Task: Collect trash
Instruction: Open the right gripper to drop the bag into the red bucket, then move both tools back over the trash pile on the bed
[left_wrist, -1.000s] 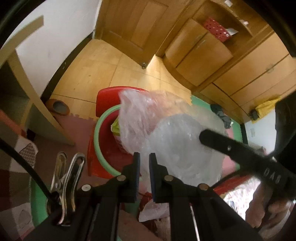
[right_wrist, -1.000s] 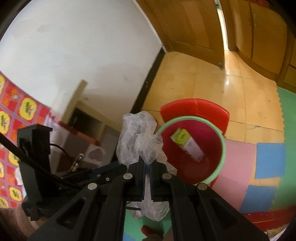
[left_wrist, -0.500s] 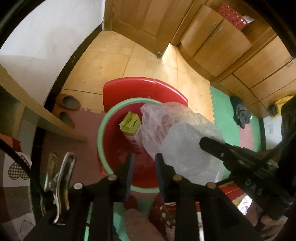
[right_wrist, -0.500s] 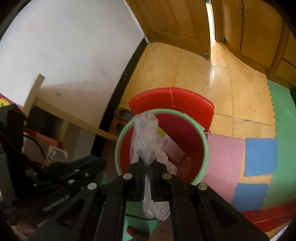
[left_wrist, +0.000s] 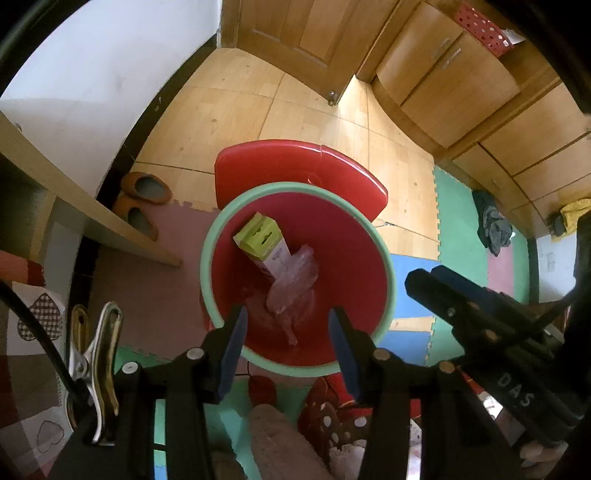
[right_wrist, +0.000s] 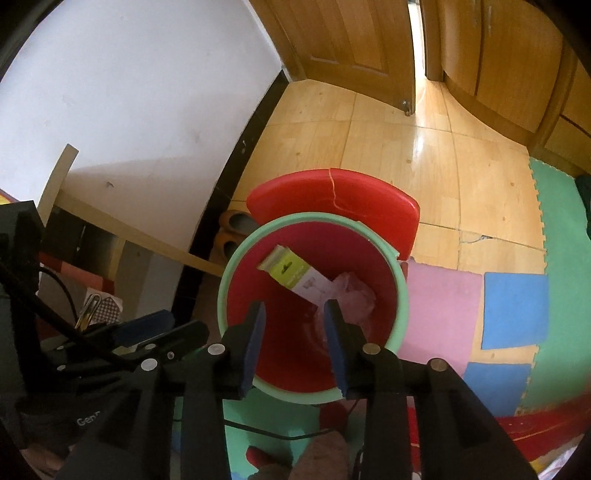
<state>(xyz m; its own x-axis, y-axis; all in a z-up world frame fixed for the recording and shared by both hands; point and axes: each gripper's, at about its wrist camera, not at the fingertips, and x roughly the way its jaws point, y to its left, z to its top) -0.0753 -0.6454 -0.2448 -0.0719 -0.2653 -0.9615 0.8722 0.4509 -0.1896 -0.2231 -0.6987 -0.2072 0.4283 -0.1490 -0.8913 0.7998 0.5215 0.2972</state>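
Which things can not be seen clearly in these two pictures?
- Bin bottom: both views, covered by the box and the plastic bag.
- Box print: both views, too small to read.
- Box lower end: both views, under the bag.
- Red stool under the bin: both views, mostly hidden by the bin.
- Bin near rim: both views, behind the open left tool and right tool.

Black left gripper (left_wrist: 288, 328), right gripper (right_wrist: 293, 325); blue-padded fingers (left_wrist: 231, 343), silver screws.

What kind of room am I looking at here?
Most likely a lived-in room at home, perhaps a child's play area: coloured foam mats over a wooden floor, slippers by the wall, wooden cupboards, and a red bin.
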